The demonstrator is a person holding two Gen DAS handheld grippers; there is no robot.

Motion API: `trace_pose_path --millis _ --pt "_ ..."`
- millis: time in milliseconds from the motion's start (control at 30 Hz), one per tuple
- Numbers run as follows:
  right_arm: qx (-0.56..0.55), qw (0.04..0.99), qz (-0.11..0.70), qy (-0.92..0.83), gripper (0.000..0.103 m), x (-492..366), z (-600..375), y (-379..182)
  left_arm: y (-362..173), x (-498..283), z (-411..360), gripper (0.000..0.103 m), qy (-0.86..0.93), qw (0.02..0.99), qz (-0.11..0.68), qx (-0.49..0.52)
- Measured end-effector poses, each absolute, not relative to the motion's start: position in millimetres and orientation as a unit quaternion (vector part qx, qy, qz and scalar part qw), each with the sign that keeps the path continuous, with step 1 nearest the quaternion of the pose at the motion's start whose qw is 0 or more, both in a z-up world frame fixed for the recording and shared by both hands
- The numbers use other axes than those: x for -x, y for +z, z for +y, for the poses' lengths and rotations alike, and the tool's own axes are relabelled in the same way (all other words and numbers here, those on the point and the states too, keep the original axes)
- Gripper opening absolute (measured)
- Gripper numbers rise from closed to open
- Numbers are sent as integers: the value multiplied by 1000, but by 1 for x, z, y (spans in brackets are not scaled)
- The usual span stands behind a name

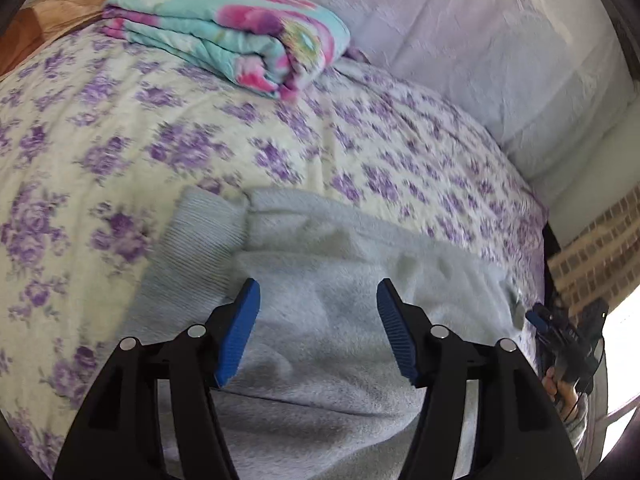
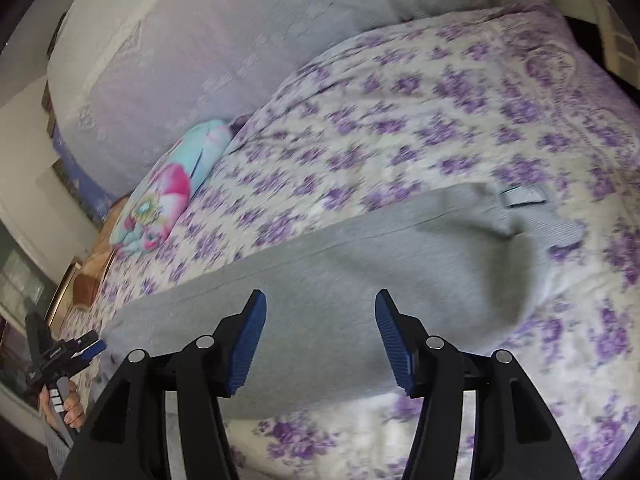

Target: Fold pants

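Ribbed blue pads [image 1: 239, 332] apart, empty; fuzzy grey pants [image 1: 328, 320] on floral quilt [image 1: 120, 152].

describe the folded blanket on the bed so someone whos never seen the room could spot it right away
Start at the bed with the purple-flowered cover. Near its head end, against the big pale pillow, lies a folded blanket. It is the only turquoise thing there, with bright pink flowers, unlike the plain grey pants lying nearer the grippers.
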State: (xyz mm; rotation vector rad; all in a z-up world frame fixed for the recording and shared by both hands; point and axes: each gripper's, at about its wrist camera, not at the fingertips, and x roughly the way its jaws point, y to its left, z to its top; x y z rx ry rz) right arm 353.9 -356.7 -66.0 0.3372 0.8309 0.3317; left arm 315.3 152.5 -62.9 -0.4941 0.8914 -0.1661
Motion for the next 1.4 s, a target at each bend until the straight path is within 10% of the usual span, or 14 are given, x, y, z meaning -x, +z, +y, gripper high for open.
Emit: trace_pose_path --millis 267,533,733,1400 --pt "-127 878 443 129 58 -365 -344 -107 -98 -341 133 46 -6 885 444 138" --pt "-79 902 389 169 73 -326 -309 -68 -49 -303 166 88 42 915 365 170" --pt "4 877 444 182 86 -336 -266 -117 -102 -325 207 92 78 867 444 212" --pt "-143 897 351 229 98 -283 -318 -49 -88 -240 259 98 120 886 358 271"
